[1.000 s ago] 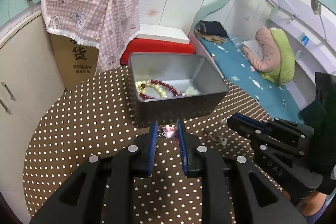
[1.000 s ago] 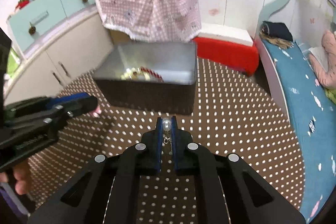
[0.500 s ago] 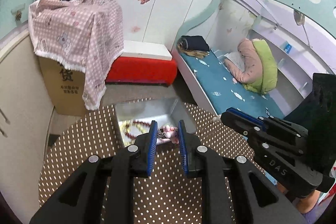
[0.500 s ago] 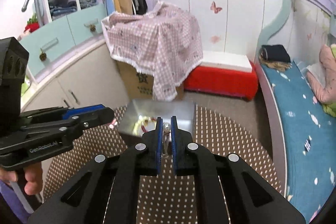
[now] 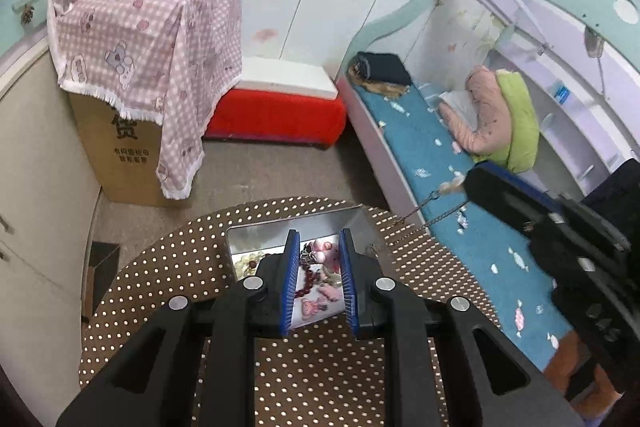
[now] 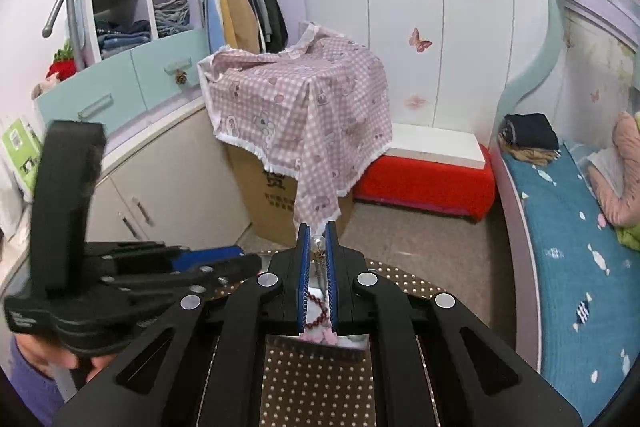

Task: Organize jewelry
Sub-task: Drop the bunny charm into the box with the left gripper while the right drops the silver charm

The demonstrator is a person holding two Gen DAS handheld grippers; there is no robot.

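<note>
Both grippers now raised well above the tin at the tabletop's far edge: left gripper pinching pink charm, right gripper pinching chain's bead; release into tin seemingly next

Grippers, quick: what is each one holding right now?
Left gripper: shut on the pink charm, above the metal box.
Right gripper: shut on the clear bead of a chain.

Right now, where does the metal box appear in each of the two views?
Left wrist: the box is low in the centre, open, just beyond the left tool.
Right wrist: only its near wall shows, low in the centre, between the right tool's arms.
Shared landmark: the red bench.
</note>
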